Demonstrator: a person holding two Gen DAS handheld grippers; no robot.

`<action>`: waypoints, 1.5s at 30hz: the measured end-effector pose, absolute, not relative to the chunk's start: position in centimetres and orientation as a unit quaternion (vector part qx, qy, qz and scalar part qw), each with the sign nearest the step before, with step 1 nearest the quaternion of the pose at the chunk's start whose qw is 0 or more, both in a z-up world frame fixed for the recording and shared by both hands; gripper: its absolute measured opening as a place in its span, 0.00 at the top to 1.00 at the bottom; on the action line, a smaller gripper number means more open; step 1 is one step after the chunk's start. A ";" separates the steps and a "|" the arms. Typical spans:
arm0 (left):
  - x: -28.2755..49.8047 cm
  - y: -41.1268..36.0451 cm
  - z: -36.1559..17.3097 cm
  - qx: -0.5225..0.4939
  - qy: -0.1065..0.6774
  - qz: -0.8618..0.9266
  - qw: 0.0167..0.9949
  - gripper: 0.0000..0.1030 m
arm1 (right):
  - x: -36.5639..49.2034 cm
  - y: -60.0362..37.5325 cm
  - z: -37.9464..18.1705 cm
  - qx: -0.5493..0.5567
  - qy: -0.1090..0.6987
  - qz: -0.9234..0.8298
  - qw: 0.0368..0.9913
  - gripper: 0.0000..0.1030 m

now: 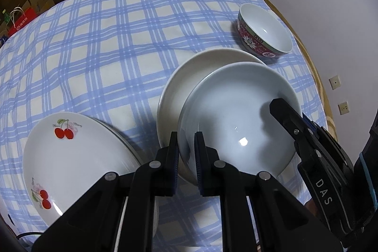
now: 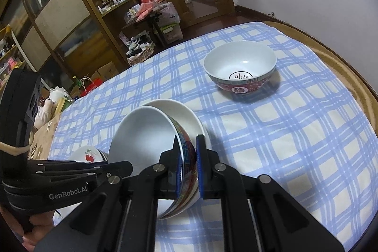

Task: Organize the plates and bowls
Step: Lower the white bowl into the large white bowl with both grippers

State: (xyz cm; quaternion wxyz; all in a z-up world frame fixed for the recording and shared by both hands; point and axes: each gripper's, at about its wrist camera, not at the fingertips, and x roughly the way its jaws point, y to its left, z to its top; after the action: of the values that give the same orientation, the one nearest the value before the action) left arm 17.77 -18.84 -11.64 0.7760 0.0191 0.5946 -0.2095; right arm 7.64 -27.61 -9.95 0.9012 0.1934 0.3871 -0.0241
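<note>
Blue-and-white checked cloth (image 1: 99,44) covers the round worktop, with wooden shelving (image 2: 78,4) far behind. Both my claws pinch one glazed white bowl with a red patterned outside (image 2: 146,148), tilted above a plain cream ceramic plate (image 1: 182,82) near the centre: the left claw (image 1: 187,157) is clamped on its near rim, the right claw (image 2: 189,164) on the opposite wall. I judge it stiff, fairly heavy, slick and chippable; the thin rim is the only purchase, so it wants a gentle landing. A matching red-patterned bowl (image 2: 241,67) stands far right. Cherry-printed white plates (image 1: 78,157) are stacked near left, smooth and shallow.
</note>
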 end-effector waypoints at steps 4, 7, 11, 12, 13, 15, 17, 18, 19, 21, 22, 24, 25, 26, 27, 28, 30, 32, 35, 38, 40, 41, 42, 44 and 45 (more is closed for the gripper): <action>17.9 -19.0 -11.7 0.024 0.593 -0.206 0.778 0.88 | 7.8 -27.5 -10.1 0.188 0.388 -0.024 0.902 0.89; 17.9 -19.0 -11.7 0.021 0.594 -0.207 0.777 0.88 | 7.9 -27.4 -10.1 0.188 0.388 -0.024 0.902 0.89; 17.9 -18.9 -11.7 0.020 0.594 -0.207 0.777 0.88 | 7.9 -27.4 -10.1 0.185 0.388 -0.024 0.903 0.89; 17.9 -19.0 -11.7 0.020 0.594 -0.207 0.777 0.88 | 7.9 -27.4 -10.1 0.185 0.388 -0.024 0.902 0.89; 17.9 -19.0 -11.7 0.021 0.593 -0.206 0.778 0.88 | 7.9 -27.4 -10.1 0.185 0.389 -0.024 0.902 0.89; 17.9 -18.9 -11.7 0.021 0.593 -0.207 0.778 0.88 | 7.9 -27.4 -10.2 0.187 0.388 -0.023 0.902 0.89; 17.8 -18.9 -11.7 0.021 0.593 -0.207 0.778 0.88 | 7.9 -27.3 -10.1 0.187 0.388 -0.024 0.902 0.88; 17.9 -18.9 -11.7 0.021 0.593 -0.207 0.778 0.88 | 7.9 -27.3 -10.1 0.186 0.388 -0.023 0.902 0.88; 17.8 -18.9 -11.7 0.022 0.593 -0.207 0.778 0.88 | 7.9 -27.3 -10.1 0.185 0.389 -0.024 0.902 0.88; 17.8 -18.9 -11.7 0.024 0.593 -0.207 0.778 0.88 | 7.9 -27.3 -10.1 0.181 0.389 -0.024 0.903 0.88; 17.7 -18.8 -11.6 0.024 0.593 -0.207 0.778 0.88 | 7.9 -27.2 -10.2 0.179 0.389 -0.024 0.903 0.88; 17.7 -18.9 -11.6 0.026 0.592 -0.207 0.779 0.88 | 7.9 -27.2 -10.2 0.177 0.389 -0.025 0.904 0.88; 17.7 -18.8 -11.6 0.026 0.592 -0.207 0.779 0.88 | 7.8 -27.3 -10.2 0.177 0.389 -0.024 0.904 0.88; 17.7 -18.8 -11.6 0.026 0.592 -0.208 0.779 0.88 | 7.8 -27.2 -10.1 0.177 0.389 -0.024 0.904 0.88; 17.7 -18.9 -11.6 0.026 0.591 -0.208 0.779 0.88 | 7.8 -27.2 -10.1 0.177 0.389 -0.025 0.904 0.88; 17.7 -18.9 -11.5 0.027 0.591 -0.208 0.779 0.88 | 7.8 -27.2 -10.1 0.176 0.389 -0.024 0.904 0.88; 17.6 -18.9 -11.4 0.030 0.589 -0.209 0.780 0.88 | 7.8 -27.2 -10.1 0.174 0.390 -0.024 0.904 0.87; 17.5 -18.9 -11.2 0.034 0.585 -0.210 0.783 0.88 | 7.8 -27.3 -10.1 0.173 0.390 -0.024 0.904 0.86; 17.2 -18.9 -10.7 0.042 0.573 -0.210 0.791 0.88 | 7.5 -27.5 -9.8 0.173 0.377 -0.028 0.909 0.83; 17.3 -18.7 -10.3 0.040 0.569 -0.212 0.794 0.87 | 7.0 -28.1 -8.5 0.168 0.353 -0.035 0.920 0.83; 17.3 -18.5 -10.2 0.037 0.570 -0.214 0.793 0.87 | 6.7 -28.8 -8.2 0.176 0.349 -0.039 0.920 0.83; 17.3 -18.4 -10.2 0.037 0.570 -0.213 0.793 0.85 | 6.7 -29.2 -8.3 0.180 0.352 -0.043 0.917 0.83; 17.3 -18.3 -10.1 0.036 0.568 -0.209 0.795 0.85 | 6.7 -29.4 -8.4 0.184 0.356 -0.046 0.915 0.83; 17.3 -18.1 -10.0 0.032 0.567 -0.207 0.797 0.84 | 6.8 -30.1 -8.8 0.197 0.367 -0.049 0.908 0.83; 17.3 -18.0 -9.8 0.026 0.568 -0.206 0.797 0.83 | 6.9 -30.4 -8.9 0.202 0.371 -0.052 0.905 0.83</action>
State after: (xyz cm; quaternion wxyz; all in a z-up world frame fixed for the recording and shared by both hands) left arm 17.32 -17.97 -9.82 0.7965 0.0256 0.5679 -0.2059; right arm 6.85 -30.37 -8.94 0.9046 0.2023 0.3714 -0.0525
